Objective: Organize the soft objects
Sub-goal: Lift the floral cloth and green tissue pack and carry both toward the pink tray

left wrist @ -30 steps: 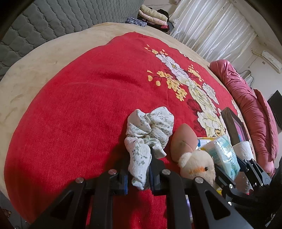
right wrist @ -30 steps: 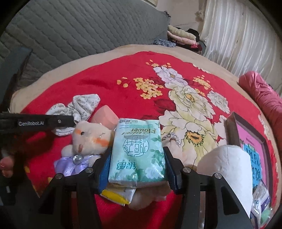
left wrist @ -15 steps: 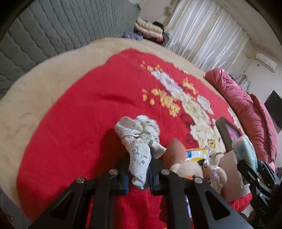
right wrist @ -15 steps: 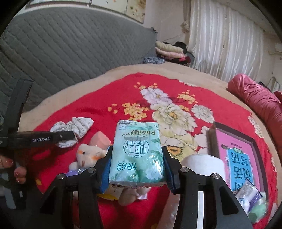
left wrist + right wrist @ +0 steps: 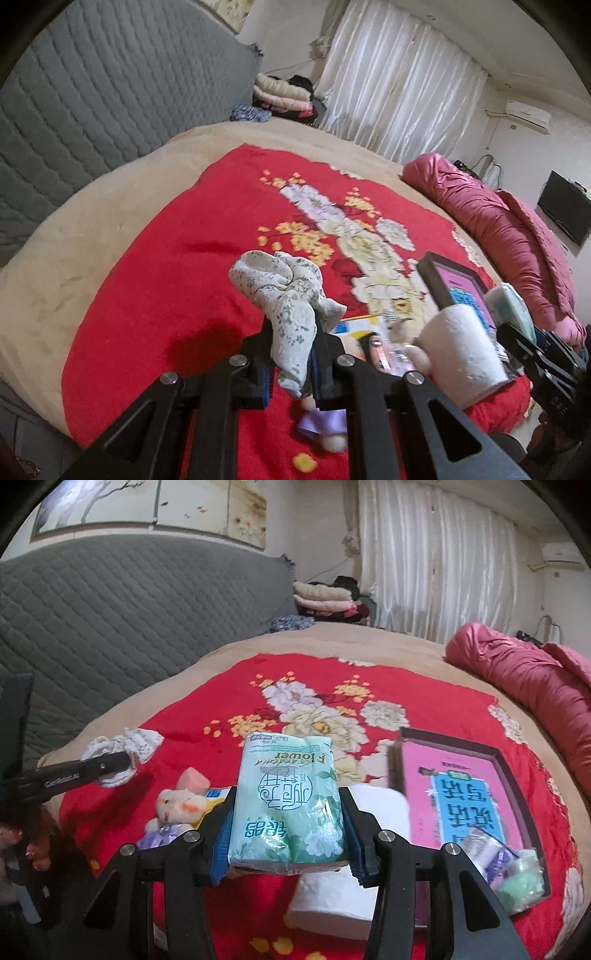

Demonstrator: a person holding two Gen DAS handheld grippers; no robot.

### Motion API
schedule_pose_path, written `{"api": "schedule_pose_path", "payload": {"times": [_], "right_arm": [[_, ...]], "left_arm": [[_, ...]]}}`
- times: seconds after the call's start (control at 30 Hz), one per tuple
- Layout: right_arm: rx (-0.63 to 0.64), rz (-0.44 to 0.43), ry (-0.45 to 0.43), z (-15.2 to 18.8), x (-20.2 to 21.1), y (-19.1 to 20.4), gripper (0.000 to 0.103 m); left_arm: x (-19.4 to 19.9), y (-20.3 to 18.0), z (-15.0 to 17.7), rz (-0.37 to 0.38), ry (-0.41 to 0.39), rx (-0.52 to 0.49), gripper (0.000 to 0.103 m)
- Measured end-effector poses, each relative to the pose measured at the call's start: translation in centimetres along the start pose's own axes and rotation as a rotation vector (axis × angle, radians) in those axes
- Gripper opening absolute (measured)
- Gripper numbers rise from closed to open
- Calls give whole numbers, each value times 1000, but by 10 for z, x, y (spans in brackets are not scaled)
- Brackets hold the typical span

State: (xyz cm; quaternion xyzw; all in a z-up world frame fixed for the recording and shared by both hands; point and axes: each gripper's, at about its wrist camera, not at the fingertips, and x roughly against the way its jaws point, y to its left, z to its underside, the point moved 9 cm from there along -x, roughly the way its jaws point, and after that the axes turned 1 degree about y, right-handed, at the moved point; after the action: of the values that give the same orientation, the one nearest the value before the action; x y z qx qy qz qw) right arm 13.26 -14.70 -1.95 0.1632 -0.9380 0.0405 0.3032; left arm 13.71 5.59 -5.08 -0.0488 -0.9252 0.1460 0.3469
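This is a bedroom in a home: a wide bed (image 5: 258,646) under a red flowered blanket (image 5: 229,686) fills the view, backed by a grey quilted headboard (image 5: 129,602) with painted panels (image 5: 155,506) on the wall above. White curtains (image 5: 436,561) cover the window, folded bedding (image 5: 325,598) is stacked in the corner (beside the headboard), a rolled pink quilt (image 5: 524,672) lies along the bed's edge, and an air conditioner (image 5: 528,112) and a flat television (image 5: 565,214) hang on the wall.

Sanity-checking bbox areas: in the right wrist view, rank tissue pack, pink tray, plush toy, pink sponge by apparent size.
1. pink tray, though partly hidden
2. tissue pack, held in the right gripper, so nearness to the camera inflates it; the order of these two is unsure
3. plush toy
4. pink sponge, partly behind the toy
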Motion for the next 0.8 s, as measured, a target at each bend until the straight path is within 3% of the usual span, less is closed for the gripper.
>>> {"api": "schedule_pose_path", "payload": {"times": [0.37, 0.8], "right_arm": [[-100, 60, -55, 4, 40, -44, 51], [-267, 195, -125, 16, 83, -120, 51]], "left_arm": [[30, -97, 8, 83, -16, -155, 15], [30, -214, 36, 224, 34, -306, 15]]}}
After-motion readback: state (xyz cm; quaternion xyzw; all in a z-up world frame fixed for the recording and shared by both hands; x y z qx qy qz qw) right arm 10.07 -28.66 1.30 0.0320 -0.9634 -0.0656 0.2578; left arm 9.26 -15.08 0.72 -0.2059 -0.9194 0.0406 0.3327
